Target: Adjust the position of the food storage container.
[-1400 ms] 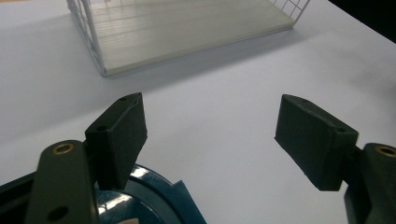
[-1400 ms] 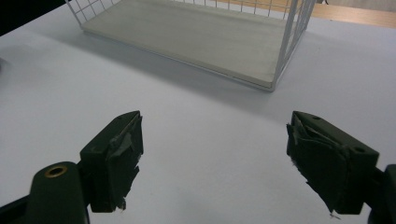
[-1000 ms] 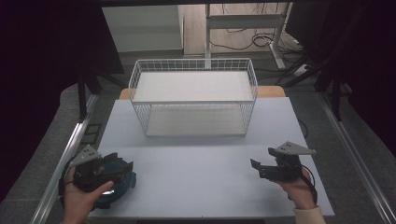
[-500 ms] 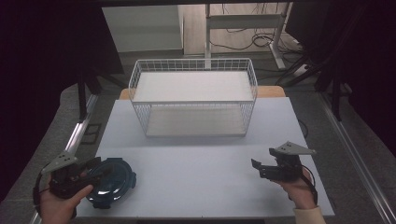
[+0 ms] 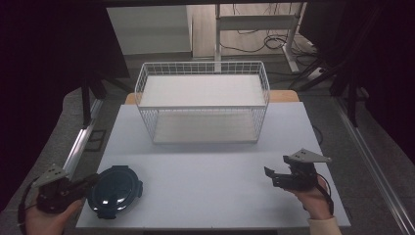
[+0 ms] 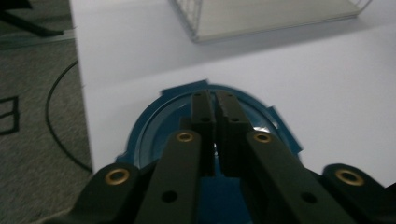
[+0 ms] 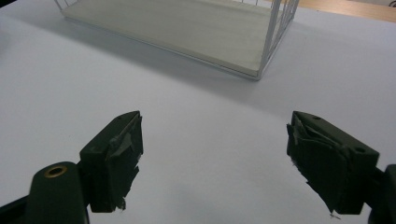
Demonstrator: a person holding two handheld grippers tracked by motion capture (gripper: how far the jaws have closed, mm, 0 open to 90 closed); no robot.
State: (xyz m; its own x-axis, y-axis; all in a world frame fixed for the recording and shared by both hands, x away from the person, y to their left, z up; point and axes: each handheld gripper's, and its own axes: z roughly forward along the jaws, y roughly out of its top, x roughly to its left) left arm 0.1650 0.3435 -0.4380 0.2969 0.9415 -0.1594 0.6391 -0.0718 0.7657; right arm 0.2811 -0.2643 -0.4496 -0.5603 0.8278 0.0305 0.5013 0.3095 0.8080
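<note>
Blue lid (image 5: 115,191) flat on table — L tongs (image 6: 215,105) just closed, empty; R tongs (image 7: 212,163) wide.

The wire basket (image 5: 203,105) stands on the desk (image 5: 215,171) at twelve o'clock, toward the far edge. The round lid (image 5: 113,191) lies flat on the desk at eight o'clock, by the near left corner. The left tongs (image 5: 85,183) sit at the lid's nine o'clock edge; the right tongs (image 5: 270,175) hang at four o'clock, well apart from the basket.
</note>
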